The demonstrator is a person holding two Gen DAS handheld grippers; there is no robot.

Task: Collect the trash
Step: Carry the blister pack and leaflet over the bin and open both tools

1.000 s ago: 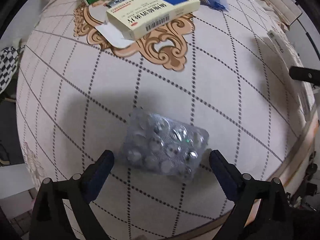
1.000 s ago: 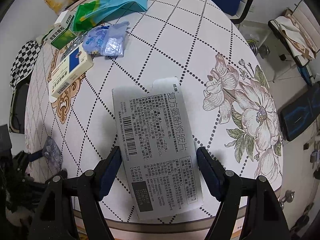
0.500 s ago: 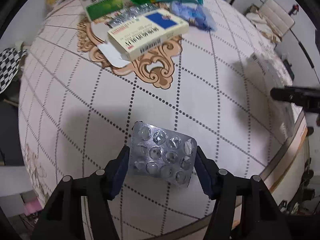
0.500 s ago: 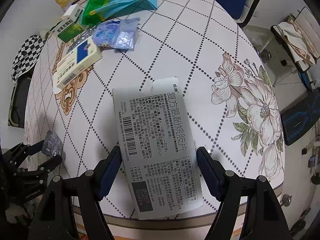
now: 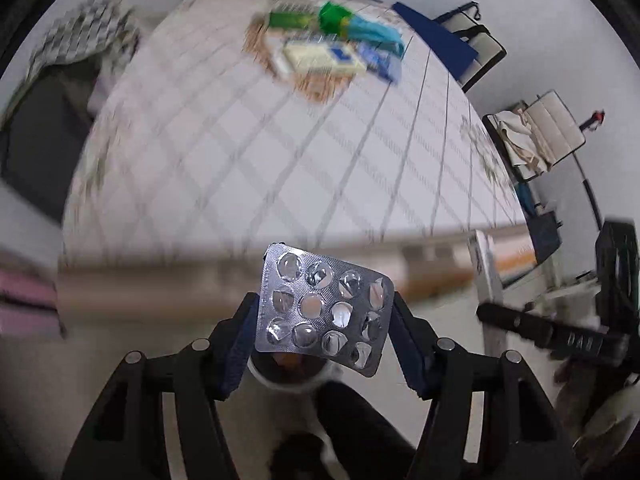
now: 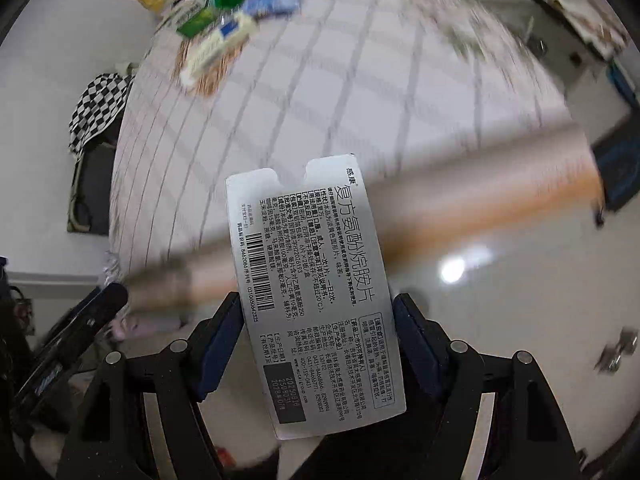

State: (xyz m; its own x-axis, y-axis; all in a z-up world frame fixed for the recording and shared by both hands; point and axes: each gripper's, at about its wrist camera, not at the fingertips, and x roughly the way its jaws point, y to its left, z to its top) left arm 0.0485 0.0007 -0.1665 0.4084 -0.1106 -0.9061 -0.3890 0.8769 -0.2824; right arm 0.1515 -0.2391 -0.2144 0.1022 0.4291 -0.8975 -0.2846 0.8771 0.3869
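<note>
My left gripper (image 5: 322,336) is shut on a silver pill blister pack (image 5: 324,306) with emptied pockets, held in the air off the near edge of the round table (image 5: 240,152). My right gripper (image 6: 318,340) is shut on a flattened grey medicine box (image 6: 316,300) printed with text and a barcode, also held past the table's edge over the floor. More trash lies at the table's far side: a yellow-white medicine box (image 5: 324,58), a green box (image 5: 294,20), a teal-green packet (image 5: 360,26) and a blue plastic wrapper (image 5: 380,64). The right gripper's arm shows at the right in the left wrist view (image 5: 560,332).
A checkered cloth (image 6: 96,108) hangs on a dark chair at the left. A blue chair (image 5: 444,48) stands beyond the table. A pale round container (image 5: 288,376) sits low behind the blister pack. The glossy floor (image 6: 500,280) lies below.
My left gripper closed on the blister pack and lifted it off the table. Both grippers pulled back and away from the table, holding their items; the view is motion-blurred.
</note>
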